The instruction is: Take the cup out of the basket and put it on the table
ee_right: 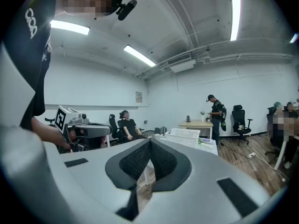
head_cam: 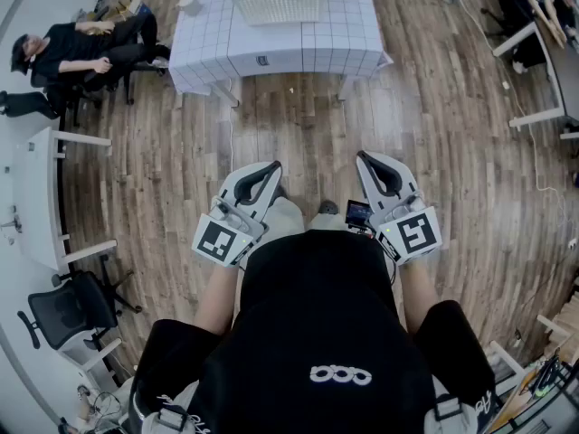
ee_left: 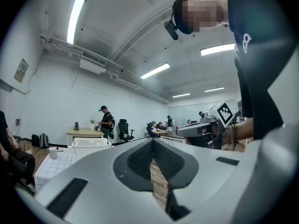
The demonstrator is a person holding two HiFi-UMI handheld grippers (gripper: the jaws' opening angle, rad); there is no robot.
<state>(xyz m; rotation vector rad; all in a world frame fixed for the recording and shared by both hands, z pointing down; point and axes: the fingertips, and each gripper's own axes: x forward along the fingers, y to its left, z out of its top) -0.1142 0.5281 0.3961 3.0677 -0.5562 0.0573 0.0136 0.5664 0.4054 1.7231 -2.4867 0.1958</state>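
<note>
Lighting: bright, even, indoor.
Ceiling tubes [ee_left: 74,20] glare white; soft shadows; strong fisheye bending at edges; far background perhaps slightly soft.

Head view steeply down; gripper views level; all share far basket [head_cam: 280,9].

No words or numbers can be read; there are only a logo and coded markers.
The person's black shirt [head_cam: 317,315] bears a white logo [head_cam: 340,375] of 3 linked rings. 1 black-and-white square marker [head_cam: 217,240] sits on the cube of the left gripper [head_cam: 274,165], and a second marker [head_cam: 418,233] sits on that of the right gripper [head_cam: 360,155]; both are patterns, not text. A wall poster [ee_left: 21,70] in the left gripper view, a wall notice [ee_right: 139,97] in the right gripper view and a dark label [head_cam: 261,61] on the table's checked cloth [head_cam: 289,48] are too small to read.
</note>
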